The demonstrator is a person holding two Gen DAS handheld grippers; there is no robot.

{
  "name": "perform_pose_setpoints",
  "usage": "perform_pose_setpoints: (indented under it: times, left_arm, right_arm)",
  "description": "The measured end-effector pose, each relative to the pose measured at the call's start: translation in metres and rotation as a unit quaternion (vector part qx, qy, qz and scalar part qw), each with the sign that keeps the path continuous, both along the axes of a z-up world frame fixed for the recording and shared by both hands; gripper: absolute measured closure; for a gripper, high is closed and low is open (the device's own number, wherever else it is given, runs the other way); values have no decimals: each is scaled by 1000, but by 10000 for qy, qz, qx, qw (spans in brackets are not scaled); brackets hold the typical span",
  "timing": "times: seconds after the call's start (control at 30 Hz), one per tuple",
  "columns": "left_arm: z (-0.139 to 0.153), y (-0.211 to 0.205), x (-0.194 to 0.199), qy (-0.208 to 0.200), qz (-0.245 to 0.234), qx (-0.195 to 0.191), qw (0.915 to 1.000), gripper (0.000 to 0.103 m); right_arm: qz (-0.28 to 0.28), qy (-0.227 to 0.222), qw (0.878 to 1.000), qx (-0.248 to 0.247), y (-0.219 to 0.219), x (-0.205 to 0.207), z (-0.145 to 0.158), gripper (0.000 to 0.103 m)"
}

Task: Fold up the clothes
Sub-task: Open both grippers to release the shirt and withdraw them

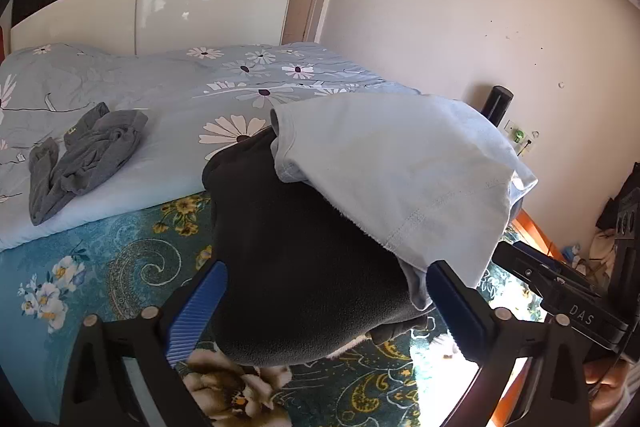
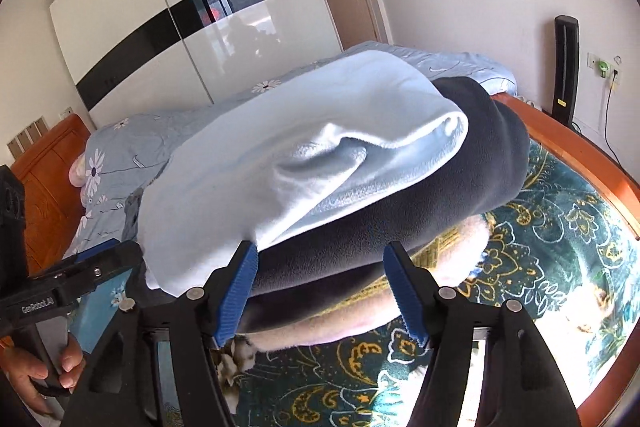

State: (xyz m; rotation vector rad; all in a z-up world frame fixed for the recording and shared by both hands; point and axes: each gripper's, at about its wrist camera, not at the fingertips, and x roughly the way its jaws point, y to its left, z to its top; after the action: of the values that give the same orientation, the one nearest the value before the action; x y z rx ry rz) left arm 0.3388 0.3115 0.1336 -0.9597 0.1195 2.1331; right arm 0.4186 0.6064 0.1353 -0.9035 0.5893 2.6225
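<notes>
A stack of folded clothes lies across both grippers: a dark fleece garment point(image 1: 304, 267) with a light blue garment point(image 1: 400, 171) on top. My left gripper point(image 1: 326, 311) has its jaws wide apart, with the stack resting between and over them. My right gripper point(image 2: 322, 291) is also wide open under the same stack, the dark fleece point(image 2: 460, 187) and light blue garment point(image 2: 280, 163) lying above its fingers. A pinkish-white piece point(image 2: 360, 323) hangs below the fleece. A crumpled grey garment point(image 1: 84, 159) lies on the bed at left.
The bed has a light blue floral duvet point(image 1: 200, 83) and a teal patterned blanket point(image 1: 100, 275). An orange wooden bed frame point(image 2: 576, 151) runs along the right. A white and black wardrobe point(image 2: 180, 15) stands behind. A black tower device point(image 2: 566, 67) stands by the wall.
</notes>
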Motion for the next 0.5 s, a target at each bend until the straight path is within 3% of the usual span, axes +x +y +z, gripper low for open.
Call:
perform_pose_setpoints:
  times: [0.07, 0.2, 0.37, 0.5]
  left_arm:
    - [-8, -6, 5, 74, 89, -77, 9999, 0]
    - [-20, -19, 13, 17, 184, -111, 9998, 0]
    - [-24, -39, 24, 29, 269, -82, 9996, 0]
    - [-28, -46, 24, 121, 579, -326, 9977, 0]
  right_arm:
    - [-84, -186, 9997, -108, 0, -2, -6, 35]
    - [-179, -260, 9991, -274, -3, -3, -12, 12]
    - [-360, -296, 9988, -145, -18, -2, -9, 10]
    - [-454, -437, 9978, 228, -35, -2, -11, 1]
